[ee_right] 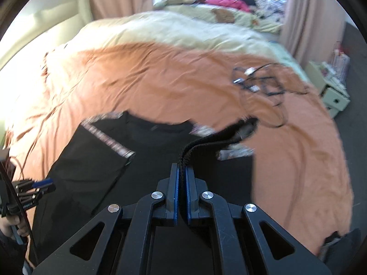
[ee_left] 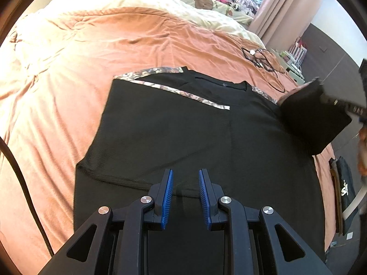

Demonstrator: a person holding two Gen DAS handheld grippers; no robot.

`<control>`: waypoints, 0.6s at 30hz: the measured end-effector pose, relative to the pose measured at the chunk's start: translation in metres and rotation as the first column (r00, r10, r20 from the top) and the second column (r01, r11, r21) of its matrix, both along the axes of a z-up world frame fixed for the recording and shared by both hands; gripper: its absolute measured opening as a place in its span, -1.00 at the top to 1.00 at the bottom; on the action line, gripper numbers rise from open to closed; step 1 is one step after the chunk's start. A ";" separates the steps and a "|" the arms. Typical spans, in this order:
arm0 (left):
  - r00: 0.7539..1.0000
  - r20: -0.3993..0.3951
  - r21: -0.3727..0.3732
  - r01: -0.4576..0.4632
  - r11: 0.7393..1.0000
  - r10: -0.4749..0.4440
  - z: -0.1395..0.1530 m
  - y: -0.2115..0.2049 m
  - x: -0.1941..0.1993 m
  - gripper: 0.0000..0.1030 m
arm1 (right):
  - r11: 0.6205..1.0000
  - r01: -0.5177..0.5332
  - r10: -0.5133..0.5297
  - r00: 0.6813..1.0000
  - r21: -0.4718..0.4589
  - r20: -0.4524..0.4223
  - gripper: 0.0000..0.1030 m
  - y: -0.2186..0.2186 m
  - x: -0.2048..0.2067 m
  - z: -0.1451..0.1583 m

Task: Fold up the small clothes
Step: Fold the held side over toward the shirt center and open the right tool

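A black T-shirt [ee_left: 183, 128] with camouflage sleeve trim lies on the orange bedspread [ee_left: 114, 45]. Its left sleeve is folded in over the body. My left gripper [ee_left: 185, 174] is open and empty, just above the shirt's lower part. My right gripper [ee_right: 182, 168] is shut on the black edge of the shirt's right side [ee_right: 206, 142] and holds it lifted above the body. In the left wrist view that lifted sleeve [ee_left: 314, 119] hangs at the right edge. The left gripper shows at the left edge of the right wrist view [ee_right: 43, 184].
A tangle of black cables [ee_left: 263, 61] lies on the bedspread beyond the shirt, also in the right wrist view [ee_right: 261, 84]. A cream duvet [ee_right: 183, 29], soft toys and clothes lie at the far end. Small drawers [ee_right: 332, 91] stand right of the bed.
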State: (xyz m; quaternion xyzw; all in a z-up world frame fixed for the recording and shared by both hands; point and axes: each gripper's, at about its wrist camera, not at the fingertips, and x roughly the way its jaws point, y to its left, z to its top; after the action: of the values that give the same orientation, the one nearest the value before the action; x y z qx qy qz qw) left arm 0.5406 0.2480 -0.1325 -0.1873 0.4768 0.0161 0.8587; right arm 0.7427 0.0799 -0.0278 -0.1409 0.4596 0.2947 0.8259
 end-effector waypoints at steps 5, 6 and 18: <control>1.000 -0.008 0.007 0.004 1.000 -0.004 0.000 0.002 -0.006 0.52 | 0.997 -0.064 0.068 0.989 0.034 -0.130 0.19 0.020 -0.007 -0.033; 1.000 -0.009 0.011 0.007 1.000 -0.007 0.000 0.001 -0.005 0.52 | 0.997 -0.060 0.067 0.989 0.051 -0.134 -0.16 0.019 -0.005 -0.033; 0.997 -0.030 -0.002 0.073 0.997 -0.073 -0.012 -0.040 0.033 0.51 | 0.992 0.111 -0.104 0.987 0.059 -0.123 -0.21 -0.082 0.011 -0.054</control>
State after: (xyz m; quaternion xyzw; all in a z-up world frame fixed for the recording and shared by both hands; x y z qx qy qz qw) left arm 0.5733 0.2084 -0.1443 -0.1700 0.4963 -0.0127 0.8513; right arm 0.7540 -0.0020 -0.0821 -0.0709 0.5053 0.2726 0.8157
